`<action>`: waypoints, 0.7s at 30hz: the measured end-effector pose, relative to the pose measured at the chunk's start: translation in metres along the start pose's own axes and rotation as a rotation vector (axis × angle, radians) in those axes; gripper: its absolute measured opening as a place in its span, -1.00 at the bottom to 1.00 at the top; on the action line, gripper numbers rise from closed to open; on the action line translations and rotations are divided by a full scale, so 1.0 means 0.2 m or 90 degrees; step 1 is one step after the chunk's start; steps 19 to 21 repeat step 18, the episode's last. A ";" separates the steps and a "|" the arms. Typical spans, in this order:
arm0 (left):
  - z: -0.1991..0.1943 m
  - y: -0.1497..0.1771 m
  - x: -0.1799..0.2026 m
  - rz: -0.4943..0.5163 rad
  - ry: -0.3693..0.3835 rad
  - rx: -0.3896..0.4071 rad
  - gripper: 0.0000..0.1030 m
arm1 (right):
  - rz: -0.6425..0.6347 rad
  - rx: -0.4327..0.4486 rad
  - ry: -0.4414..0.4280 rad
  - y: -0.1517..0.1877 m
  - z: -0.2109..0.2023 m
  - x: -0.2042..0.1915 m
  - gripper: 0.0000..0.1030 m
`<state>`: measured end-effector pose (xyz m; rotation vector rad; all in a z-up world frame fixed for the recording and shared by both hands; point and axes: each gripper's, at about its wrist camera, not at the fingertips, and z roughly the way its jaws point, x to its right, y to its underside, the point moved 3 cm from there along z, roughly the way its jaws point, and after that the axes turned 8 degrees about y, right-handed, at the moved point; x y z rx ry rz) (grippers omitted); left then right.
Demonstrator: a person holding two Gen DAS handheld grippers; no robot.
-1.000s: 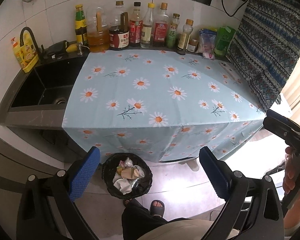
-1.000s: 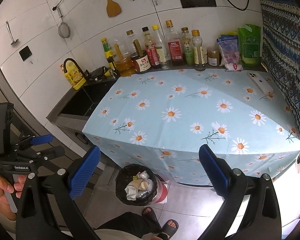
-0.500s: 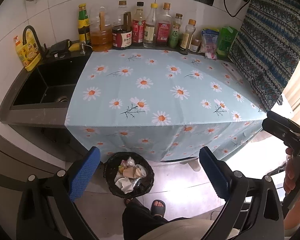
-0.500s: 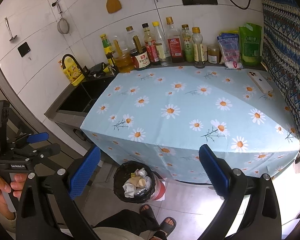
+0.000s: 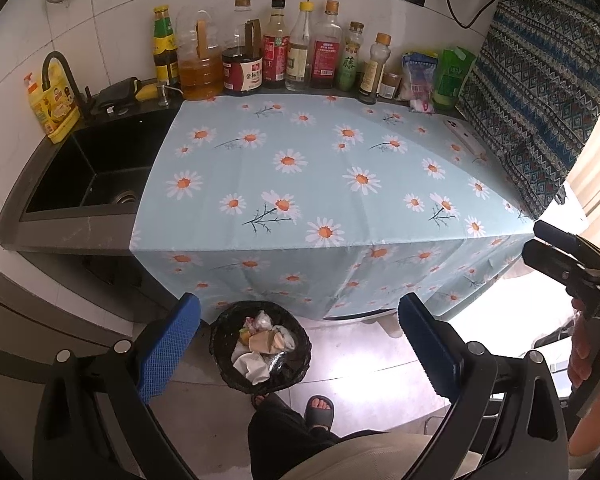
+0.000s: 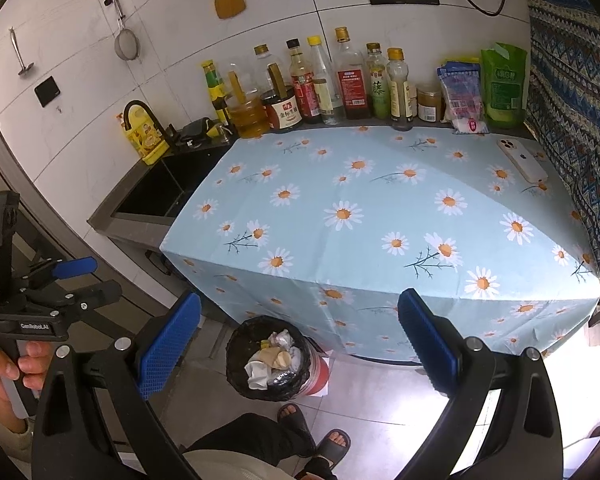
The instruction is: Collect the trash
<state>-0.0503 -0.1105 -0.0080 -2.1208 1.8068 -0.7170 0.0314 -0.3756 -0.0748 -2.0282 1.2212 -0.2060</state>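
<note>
A black-lined trash bin (image 5: 260,354) stands on the floor in front of the counter, filled with crumpled paper and wrappers; it also shows in the right wrist view (image 6: 274,358). My left gripper (image 5: 298,344) is open and empty, held back from the counter above the bin. My right gripper (image 6: 298,344) is open and empty too. Each gripper shows in the other's view: the left one (image 6: 66,280) at the far left, the right one (image 5: 560,256) at the far right. No loose trash shows on the daisy tablecloth (image 5: 320,168).
A row of sauce and oil bottles (image 5: 276,60) and snack bags (image 6: 500,84) line the wall. A white phone (image 6: 522,160) lies at the counter's right. A black sink (image 5: 92,168) is at left. A patterned cloth (image 5: 540,80) hangs right. The person's sandalled feet (image 6: 312,428) are below.
Both grippers have drawn back and up a little from the counter, so the counter and bin sit slightly farther off. Both stay open and empty.
</note>
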 end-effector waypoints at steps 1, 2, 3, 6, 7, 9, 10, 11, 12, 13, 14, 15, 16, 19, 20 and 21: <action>0.00 0.00 0.00 0.001 -0.002 0.000 0.87 | 0.004 -0.003 -0.003 0.00 0.01 0.00 0.90; 0.00 -0.01 0.00 0.000 -0.002 0.000 0.87 | 0.005 -0.002 -0.005 0.00 0.01 0.00 0.90; 0.00 -0.01 0.00 0.000 -0.001 -0.001 0.87 | 0.003 -0.001 -0.002 0.00 0.01 0.00 0.90; -0.01 -0.02 0.00 0.009 -0.006 0.002 0.87 | 0.003 -0.005 -0.003 0.00 0.01 0.00 0.90; -0.01 -0.02 0.01 0.010 -0.008 0.003 0.87 | 0.001 -0.006 -0.002 -0.01 0.02 0.00 0.90; -0.01 -0.02 0.01 0.012 -0.009 0.001 0.87 | 0.003 -0.006 -0.002 0.00 0.01 0.00 0.90; -0.01 -0.03 0.01 0.013 -0.010 0.001 0.87 | 0.003 -0.006 -0.003 0.00 0.01 0.00 0.90; -0.01 -0.02 0.01 0.014 -0.009 0.001 0.87 | 0.003 -0.006 -0.003 0.00 0.01 0.00 0.90; 0.00 -0.02 0.01 0.014 -0.007 -0.002 0.87 | 0.003 -0.006 -0.003 0.00 0.01 0.00 0.90; 0.00 -0.02 0.02 0.013 -0.006 -0.005 0.87 | 0.003 -0.007 -0.005 0.00 0.02 0.00 0.90; 0.00 -0.02 0.02 0.012 -0.007 -0.004 0.87 | 0.002 -0.007 -0.004 0.00 0.02 0.00 0.90; 0.00 -0.02 0.01 0.012 -0.007 -0.003 0.87 | 0.001 -0.006 -0.003 -0.01 0.01 0.00 0.90; 0.00 -0.02 0.02 0.013 -0.006 -0.001 0.87 | 0.001 -0.006 -0.004 -0.01 0.01 0.00 0.90; -0.01 -0.01 0.02 0.015 -0.010 0.001 0.87 | 0.001 -0.006 -0.005 -0.01 0.01 0.00 0.90; -0.01 -0.01 0.02 0.015 -0.010 0.001 0.87 | 0.001 -0.006 -0.005 -0.01 0.01 0.00 0.90; -0.01 -0.01 0.02 0.015 -0.010 0.001 0.87 | 0.001 -0.006 -0.005 -0.01 0.01 0.00 0.90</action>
